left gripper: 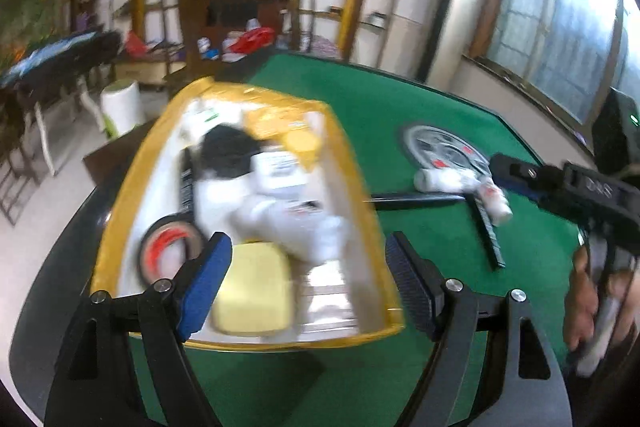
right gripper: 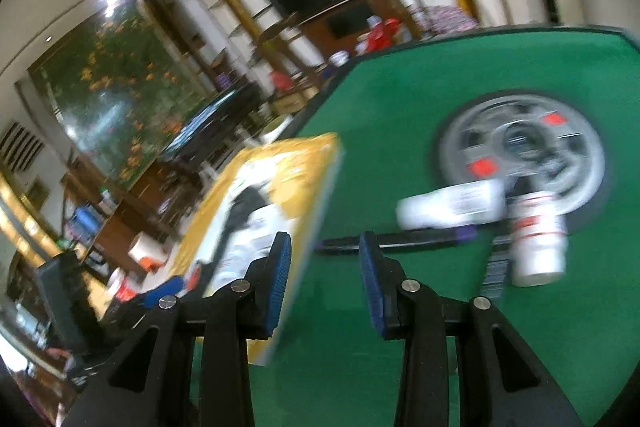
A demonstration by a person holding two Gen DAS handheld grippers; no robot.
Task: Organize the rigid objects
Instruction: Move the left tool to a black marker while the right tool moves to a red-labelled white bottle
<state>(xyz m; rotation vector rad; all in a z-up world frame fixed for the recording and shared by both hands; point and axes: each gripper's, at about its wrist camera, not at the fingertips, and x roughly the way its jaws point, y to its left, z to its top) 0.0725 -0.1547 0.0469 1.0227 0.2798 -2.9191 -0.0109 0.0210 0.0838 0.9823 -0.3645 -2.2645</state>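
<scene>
Hovering empty with pads apart, the right gripper (right gripper: 324, 281) is the nearer tool to the black rod (right gripper: 404, 241) lying left-right just beyond it, two white bottles (right gripper: 536, 243) farther right, yellow-rimmed box (right gripper: 316, 163) left, open green table (right gripper: 400, 99) beyond; left gripper (left gripper: 308, 281) open over that box.

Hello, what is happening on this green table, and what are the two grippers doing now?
A person is sorting loose items into a yellow-rimmed box on the green table. The left gripper hangs open over the box, holding nothing. The right gripper is empty too, jaws a little apart, aimed at what remains on the felt: two white bottles, a black rod and a black comb.
</scene>
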